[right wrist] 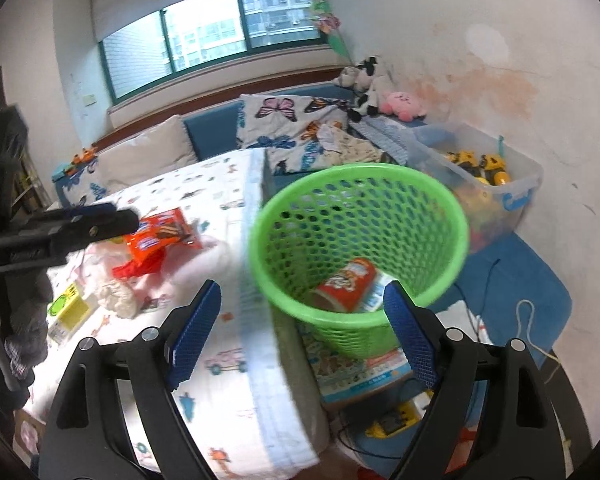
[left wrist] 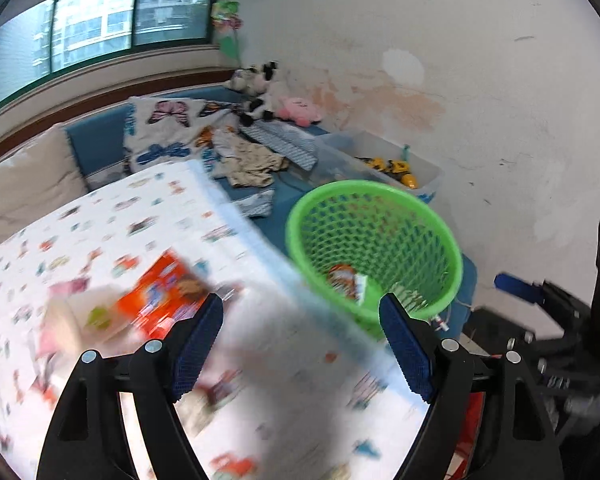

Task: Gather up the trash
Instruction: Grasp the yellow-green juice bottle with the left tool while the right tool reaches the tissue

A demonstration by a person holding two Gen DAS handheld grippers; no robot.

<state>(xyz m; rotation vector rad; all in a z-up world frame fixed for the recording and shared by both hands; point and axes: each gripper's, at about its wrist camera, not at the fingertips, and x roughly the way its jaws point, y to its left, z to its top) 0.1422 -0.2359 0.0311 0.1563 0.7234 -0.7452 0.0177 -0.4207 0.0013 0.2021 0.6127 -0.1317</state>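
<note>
A green mesh basket (right wrist: 360, 240) stands beside the bed and holds an orange cup-like wrapper (right wrist: 346, 284); it also shows in the left wrist view (left wrist: 374, 248). An orange snack packet (right wrist: 162, 236) lies on the patterned bedsheet, blurred in the left wrist view (left wrist: 162, 296). A crumpled white tissue (right wrist: 116, 292) and a yellow-green packet (right wrist: 66, 308) lie near it. My left gripper (left wrist: 300, 344) is open and empty above the sheet, right of the packet; it shows in the right wrist view (right wrist: 96, 222). My right gripper (right wrist: 300, 332) is open and empty over the bed edge, near the basket.
A clear plastic bin (right wrist: 496, 184) of yellow toys stands against the wall behind the basket. Butterfly bedding (right wrist: 288, 120), clothes and plush toys (right wrist: 404, 104) lie on the blue bench. A box (right wrist: 360, 372) and cables lie on the floor under the basket.
</note>
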